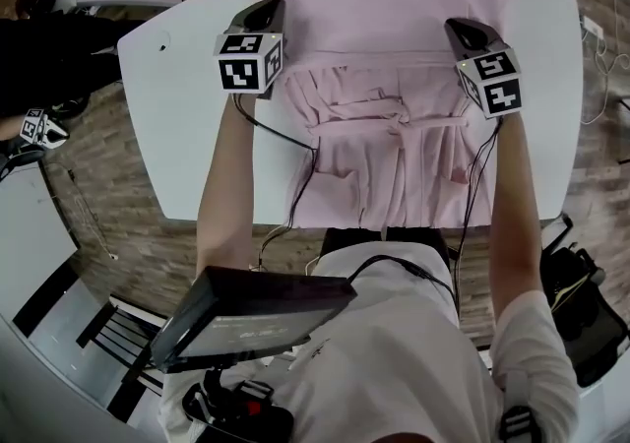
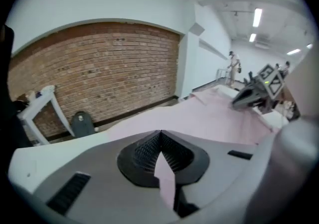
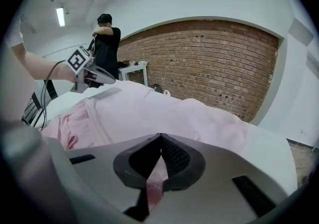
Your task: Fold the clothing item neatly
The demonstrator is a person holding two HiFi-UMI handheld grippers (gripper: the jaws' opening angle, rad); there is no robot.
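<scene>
Head view: the pink garment (image 1: 394, 87) lies spread on the white table (image 1: 187, 126), with its collar end at the far edge and its lower edge reaching the near edge in front of the person. Across its middle runs a thin belt tied in a knot (image 1: 402, 120), and the cloth around this belt is gathered in soft folds. The upper part lies more flat.

The left gripper (image 1: 266, 8) is at the left side of the garment and the right gripper (image 1: 461, 30) at the right side, both at about the same level, a little beyond the belt. Each one is held by a bare forearm, and black cables run back along the arms.

In the left gripper view the jaws of the left gripper (image 2: 160, 149) are closed together, and a narrow strip of the pink cloth is pinched between the pads. In the right gripper view the right gripper (image 3: 159, 161) is closed in the same way, with a small fold of pink cloth between its pads.

Around the table is a wooden floor (image 1: 108, 205). A dark screen device (image 1: 251, 318) hangs in front of the person's chest. Behind the table is a brick wall (image 3: 214, 58), and another person in black clothes (image 3: 105, 41) is standing there.
</scene>
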